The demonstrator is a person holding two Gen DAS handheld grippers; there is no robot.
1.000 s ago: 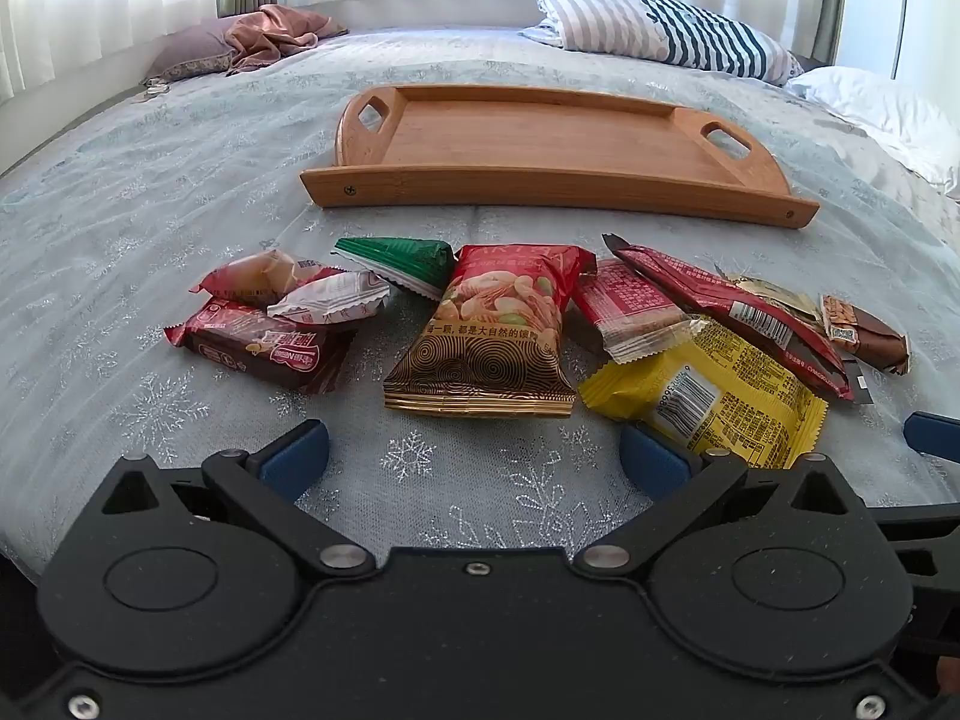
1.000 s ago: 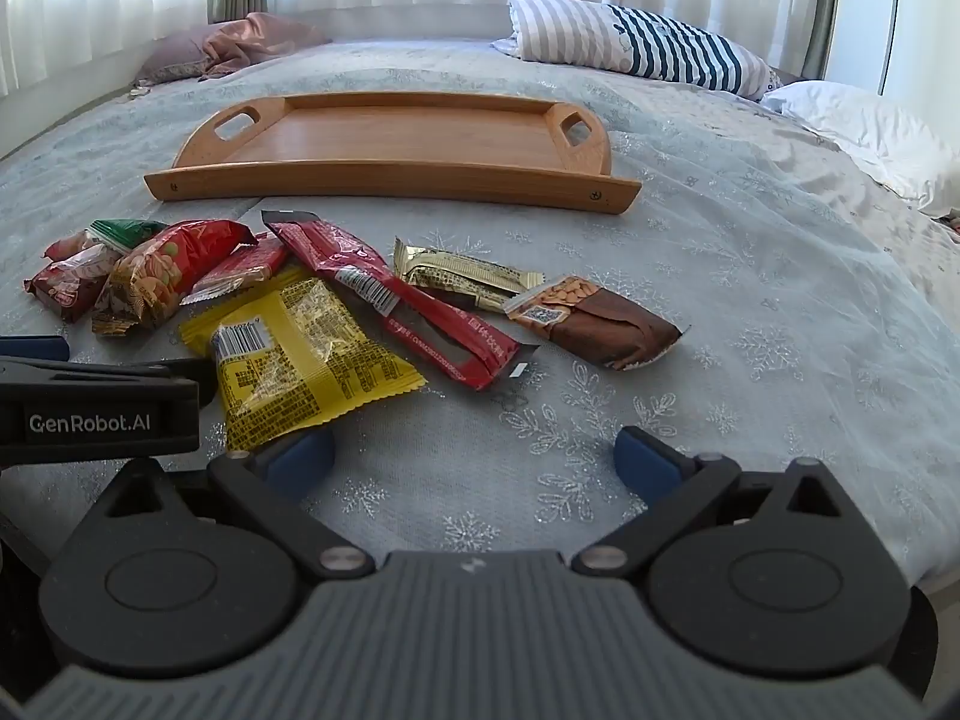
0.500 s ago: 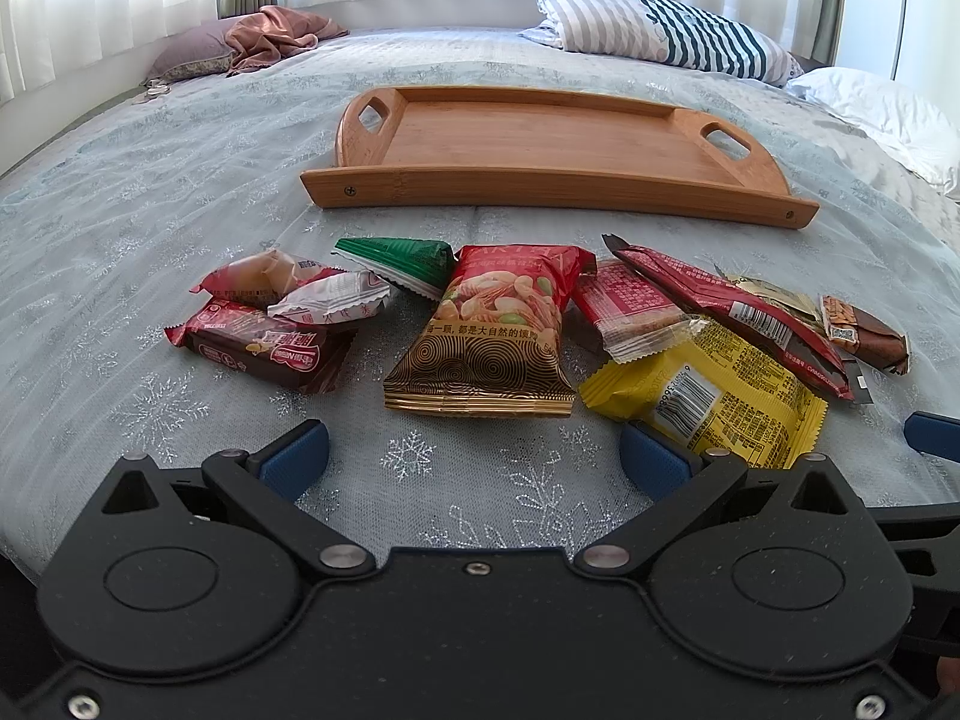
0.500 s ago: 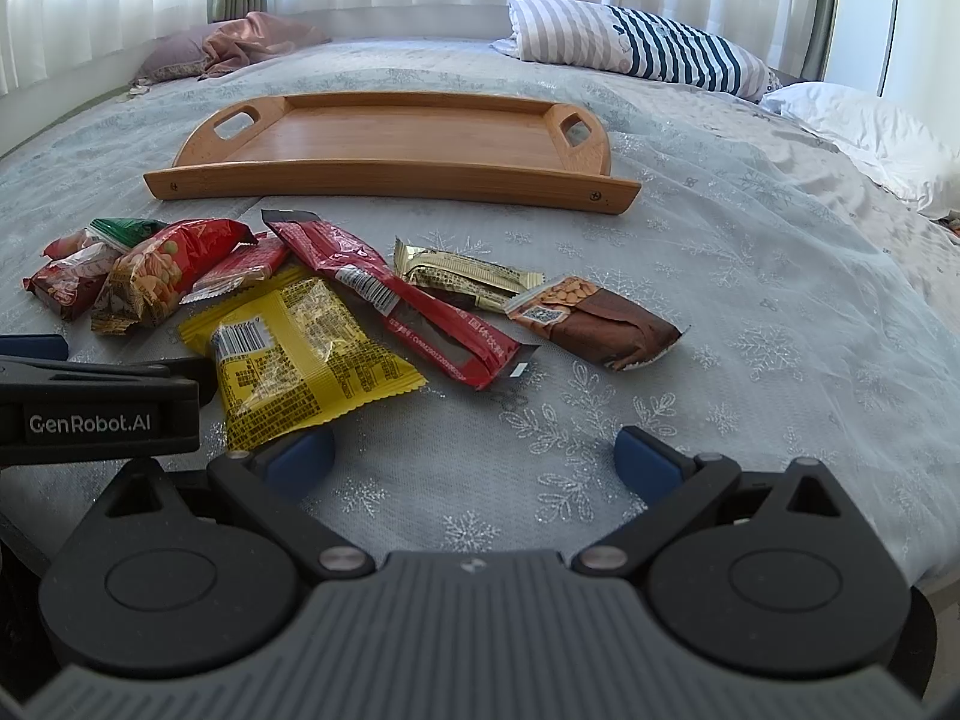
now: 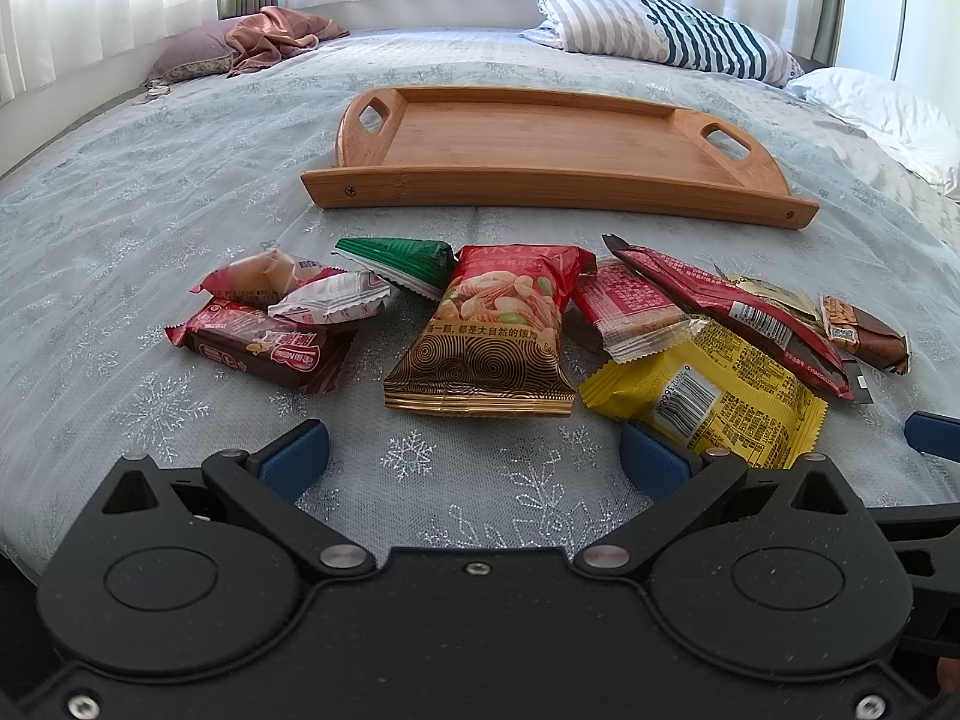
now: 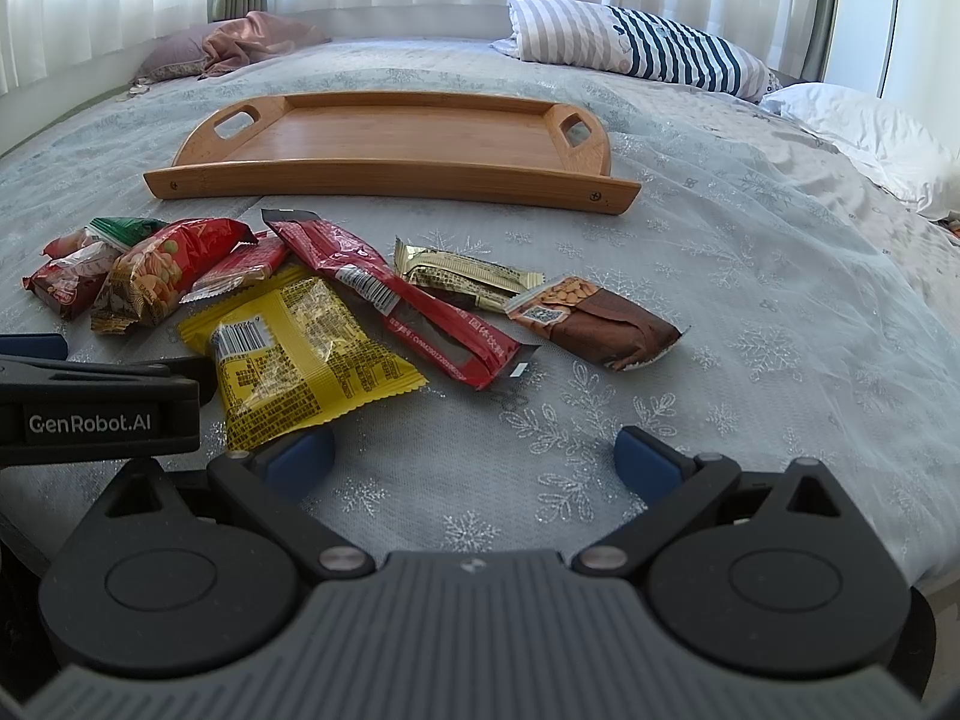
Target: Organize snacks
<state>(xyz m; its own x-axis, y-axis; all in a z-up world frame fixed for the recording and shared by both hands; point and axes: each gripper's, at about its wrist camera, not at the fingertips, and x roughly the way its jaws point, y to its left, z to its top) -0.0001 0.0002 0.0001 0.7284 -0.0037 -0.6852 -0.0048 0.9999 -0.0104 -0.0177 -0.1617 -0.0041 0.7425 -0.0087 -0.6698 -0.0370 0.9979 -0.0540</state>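
Several snack packets lie in a row on the bed, in front of an empty wooden tray (image 5: 558, 192) (image 6: 390, 180). From the left: a dark red wafer pack (image 5: 258, 348), a green triangular pack (image 5: 402, 261), a red nut bag (image 5: 492, 336) (image 6: 162, 270), a yellow packet (image 5: 714, 396) (image 6: 300, 354), a long red bar (image 6: 402, 300), a gold bar (image 6: 462, 273) and a brown almond bar (image 6: 594, 324). My left gripper (image 5: 474, 459) is open, just short of the nut bag and holding nothing. My right gripper (image 6: 477, 459) is open and empty, nearer than the long red bar.
The bed has a pale blue snowflake cover (image 6: 750, 276). A striped pillow (image 5: 660, 30) and a white pillow (image 6: 870, 138) lie at the back right, a pink cloth on a purple pillow (image 5: 264, 36) at the back left. The left gripper's body (image 6: 90, 414) shows at the right wrist view's left edge.
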